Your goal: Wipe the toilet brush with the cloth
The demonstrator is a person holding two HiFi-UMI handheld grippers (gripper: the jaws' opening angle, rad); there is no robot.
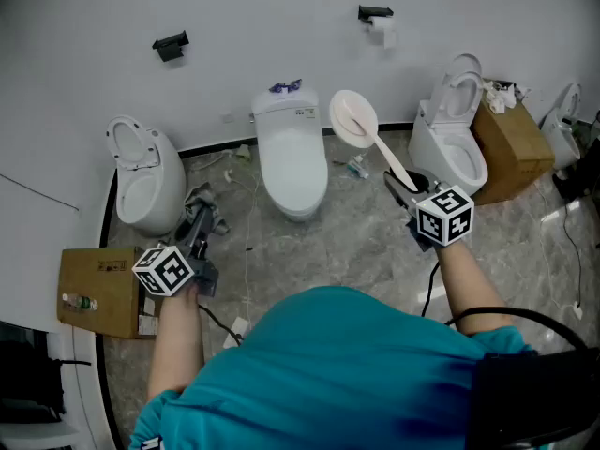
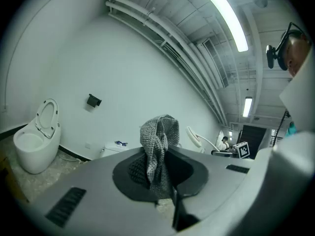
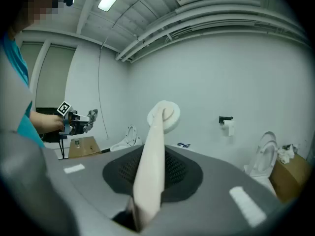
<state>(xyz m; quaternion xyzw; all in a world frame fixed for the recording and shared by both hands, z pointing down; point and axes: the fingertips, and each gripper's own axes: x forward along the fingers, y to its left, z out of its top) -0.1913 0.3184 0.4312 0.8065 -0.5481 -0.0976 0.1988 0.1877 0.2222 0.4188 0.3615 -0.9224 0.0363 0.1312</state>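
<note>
My right gripper (image 1: 405, 184) is shut on the handle of the white toilet brush (image 1: 354, 118), whose round flat head points up and away, over the middle toilet. In the right gripper view the cream handle (image 3: 150, 166) runs up between the jaws to the disc head (image 3: 166, 115). My left gripper (image 1: 198, 223) is shut on a grey knitted cloth (image 1: 201, 202), held low at the left, well apart from the brush. In the left gripper view the cloth (image 2: 158, 149) stands bunched up between the jaws, with the brush (image 2: 198, 138) small in the distance.
Three white toilets stand along the wall: left (image 1: 143, 172), middle (image 1: 291, 153), right (image 1: 452, 134). Cardboard boxes sit at the lower left (image 1: 98, 290) and far right (image 1: 511, 148). A toilet roll holder (image 1: 377, 22) hangs on the wall. Cables lie on the marble floor.
</note>
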